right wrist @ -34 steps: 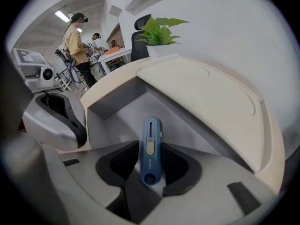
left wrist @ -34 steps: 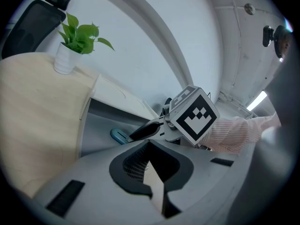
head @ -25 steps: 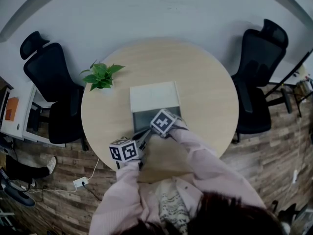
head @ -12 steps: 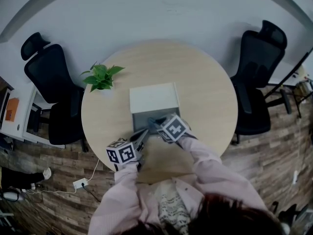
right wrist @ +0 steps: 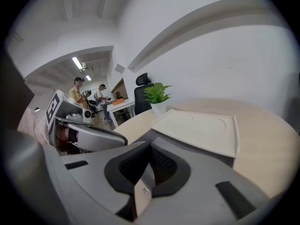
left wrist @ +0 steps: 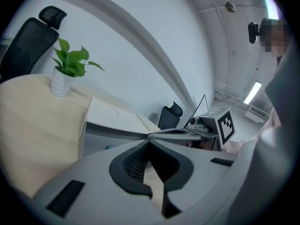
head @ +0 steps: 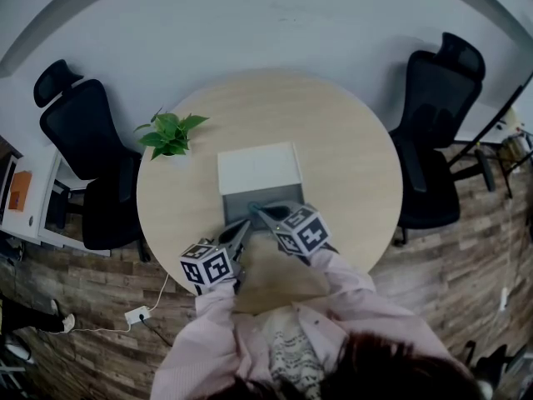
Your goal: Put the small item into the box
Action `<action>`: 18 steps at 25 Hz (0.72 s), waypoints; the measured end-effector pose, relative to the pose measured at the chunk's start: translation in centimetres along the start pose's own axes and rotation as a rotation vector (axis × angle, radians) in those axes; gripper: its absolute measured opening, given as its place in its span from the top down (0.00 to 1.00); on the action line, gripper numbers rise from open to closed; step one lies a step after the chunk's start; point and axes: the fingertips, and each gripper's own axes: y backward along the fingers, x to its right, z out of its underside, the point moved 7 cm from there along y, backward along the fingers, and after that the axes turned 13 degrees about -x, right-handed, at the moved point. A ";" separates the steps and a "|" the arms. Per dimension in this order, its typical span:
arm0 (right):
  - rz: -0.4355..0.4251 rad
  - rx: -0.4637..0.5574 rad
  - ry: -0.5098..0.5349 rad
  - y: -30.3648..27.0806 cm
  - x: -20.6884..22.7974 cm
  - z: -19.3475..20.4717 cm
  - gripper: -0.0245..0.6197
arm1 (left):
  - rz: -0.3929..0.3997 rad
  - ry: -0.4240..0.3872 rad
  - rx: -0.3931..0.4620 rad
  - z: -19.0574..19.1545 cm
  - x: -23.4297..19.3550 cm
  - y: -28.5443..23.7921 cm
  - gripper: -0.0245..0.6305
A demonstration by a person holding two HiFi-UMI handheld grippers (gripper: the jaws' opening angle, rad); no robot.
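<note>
A box with a white top (head: 260,167) and a grey open front (head: 250,197) stands mid-table. A small teal item (left wrist: 108,147) lies inside it, low at the front. My right gripper (head: 256,210) is just in front of the opening, shut, with nothing between its jaws (right wrist: 151,146). My left gripper (head: 243,226) is beside it near the box's front left, also shut and empty (left wrist: 150,143). Both marker cubes sit toward the table's near edge.
The round wooden table (head: 350,165) carries a potted plant (head: 171,132) at its left back. Black office chairs stand to the left (head: 79,132) and right (head: 437,115). A white wall runs behind. The person's pink sleeves (head: 350,282) cover the near edge.
My right gripper has drawn back from the box opening toward the near right and its jaws have shut. The left gripper has barely moved.
</note>
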 end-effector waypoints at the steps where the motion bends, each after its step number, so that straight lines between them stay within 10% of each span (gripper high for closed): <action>1: -0.008 0.037 -0.015 0.3 0.0 0.0 0.95 | -0.006 -0.008 0.002 0.0 0.1 0.0 0.95; 18: 0.007 0.148 -0.007 1.0 0.1 1.2 0.96 | -0.029 -0.047 -0.007 0.1 0.5 -0.4 0.95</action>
